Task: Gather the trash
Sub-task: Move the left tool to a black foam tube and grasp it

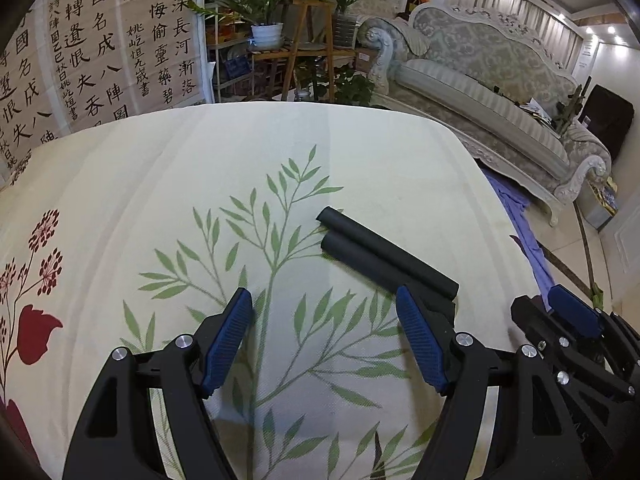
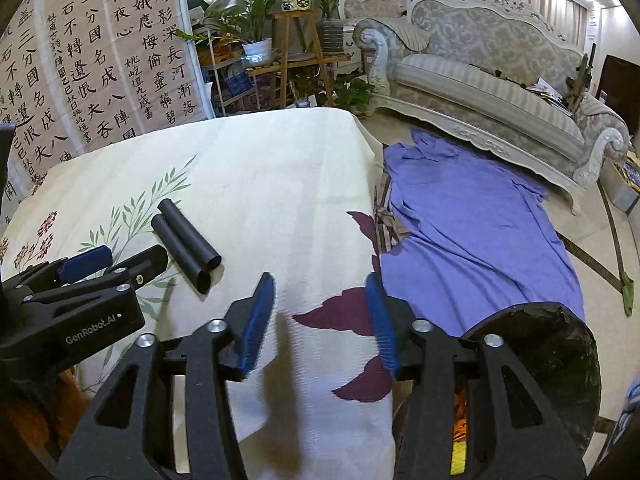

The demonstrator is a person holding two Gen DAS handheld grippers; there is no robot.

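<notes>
Two black tubes [image 1: 380,256] lie side by side on the flower-printed tablecloth [image 1: 160,184]. My left gripper [image 1: 323,292] hovers open just short of them; its right finger [image 1: 420,336] covers their near ends, and nothing sits between the pads. In the right wrist view the same tubes [image 2: 186,246] rest to the left, beside the left gripper's fingers [image 2: 92,260]. My right gripper [image 2: 320,278] stands open over the table's right edge with only cloth below it. A dark round bin [image 2: 532,310] with something orange inside stands on the floor at lower right.
A purple cloth [image 2: 472,216] is spread on the floor right of the table. Beyond it stands an ornate grey sofa [image 2: 500,80]. A calligraphy screen [image 1: 100,52] and a wooden stand with potted plants [image 1: 308,40] lie behind the table's far edge.
</notes>
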